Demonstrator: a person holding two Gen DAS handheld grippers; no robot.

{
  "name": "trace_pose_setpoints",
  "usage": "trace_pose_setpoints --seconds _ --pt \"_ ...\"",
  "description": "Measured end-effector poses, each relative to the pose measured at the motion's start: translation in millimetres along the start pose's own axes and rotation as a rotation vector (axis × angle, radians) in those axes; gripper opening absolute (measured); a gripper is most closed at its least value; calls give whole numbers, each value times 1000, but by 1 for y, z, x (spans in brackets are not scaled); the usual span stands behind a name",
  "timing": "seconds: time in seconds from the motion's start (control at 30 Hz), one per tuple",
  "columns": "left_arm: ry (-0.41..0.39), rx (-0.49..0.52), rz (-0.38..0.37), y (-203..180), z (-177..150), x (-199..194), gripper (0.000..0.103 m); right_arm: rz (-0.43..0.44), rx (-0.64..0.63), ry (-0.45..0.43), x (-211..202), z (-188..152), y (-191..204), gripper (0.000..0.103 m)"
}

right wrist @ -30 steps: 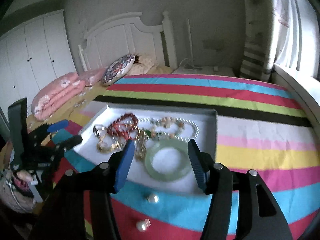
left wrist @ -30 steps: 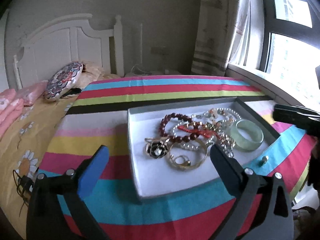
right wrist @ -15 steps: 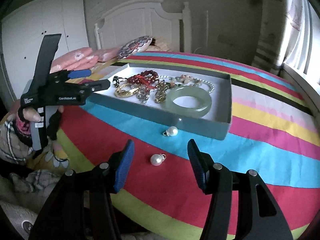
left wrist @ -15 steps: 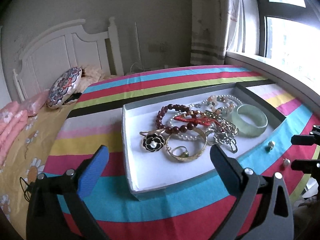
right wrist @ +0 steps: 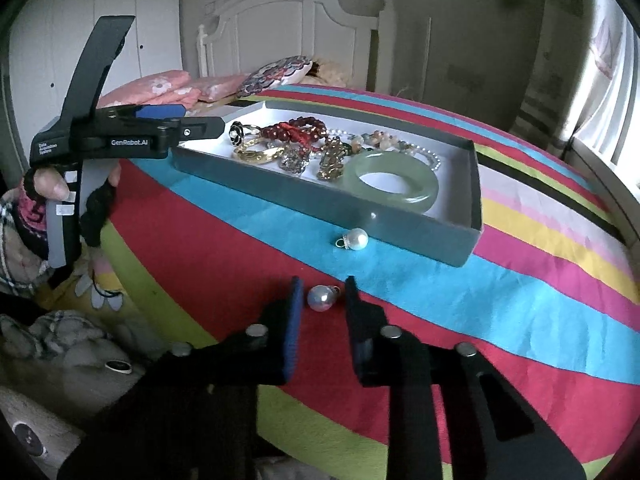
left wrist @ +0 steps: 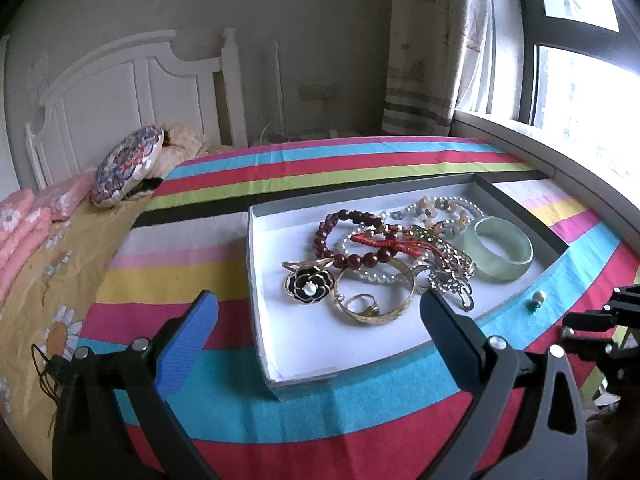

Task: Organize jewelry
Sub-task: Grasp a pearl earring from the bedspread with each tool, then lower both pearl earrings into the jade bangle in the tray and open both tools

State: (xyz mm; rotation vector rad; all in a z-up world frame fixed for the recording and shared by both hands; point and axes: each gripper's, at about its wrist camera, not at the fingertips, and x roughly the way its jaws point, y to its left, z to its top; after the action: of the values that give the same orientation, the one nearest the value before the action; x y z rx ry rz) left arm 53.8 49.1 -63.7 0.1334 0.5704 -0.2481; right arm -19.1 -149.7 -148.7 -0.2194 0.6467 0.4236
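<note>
A grey, white-lined jewelry box lies on the striped bedspread. It holds a green jade bangle, a dark red bead bracelet, a gold bangle, a black flower brooch and pearl strands. Two pearl earrings lie outside the box on the bedspread: one by the box wall, one between my right gripper's fingers. My right gripper is partly closed around it, not touching. My left gripper is open and empty, at the box's near corner.
A white headboard and a patterned round cushion are at the bed's far end. Pink folded bedding lies at the left. A window and curtain stand to the right. The bed edge drops off just below my right gripper.
My right gripper has moved back from above the box, come down to the bedspread and narrowed its jaws around the nearer pearl earring. My left gripper has shifted slightly, still open.
</note>
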Motion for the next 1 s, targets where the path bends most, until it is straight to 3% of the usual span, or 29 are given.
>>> trace_pose_setpoints --seconds 0.1,0.23,0.37,0.47,0.53,0.6,0.67,0.87,1.0 --pt "-16 28 -16 -9 -1 -7 100 -4 -9 -5 -1 -1 1 17" --pt "46 9 -175 -28 -7 -10 100 -17 1 -9 -3 0 -4 17" --pt "85 101 -279 -65 -12 -13 99 -45 53 -43 -14 1 -21 17" --pt "143 191 -374 -101 -13 -10 81 -63 89 -57 -21 -1 -33 17" --pt "176 233 -390 -121 -15 -4 69 -75 113 -67 -25 -3 -40 17" --pt "198 272 -386 -137 -16 3 46 -78 128 -74 -29 -5 -45 17" --pt "216 287 -373 -148 -17 11 36 -80 142 -81 -31 -7 -49 17" --pt "236 255 -362 -162 -9 23 24 -71 174 -105 -36 -11 -58 17" --pt "244 239 -333 -168 -4 29 22 -61 188 -121 -40 -14 -61 17"
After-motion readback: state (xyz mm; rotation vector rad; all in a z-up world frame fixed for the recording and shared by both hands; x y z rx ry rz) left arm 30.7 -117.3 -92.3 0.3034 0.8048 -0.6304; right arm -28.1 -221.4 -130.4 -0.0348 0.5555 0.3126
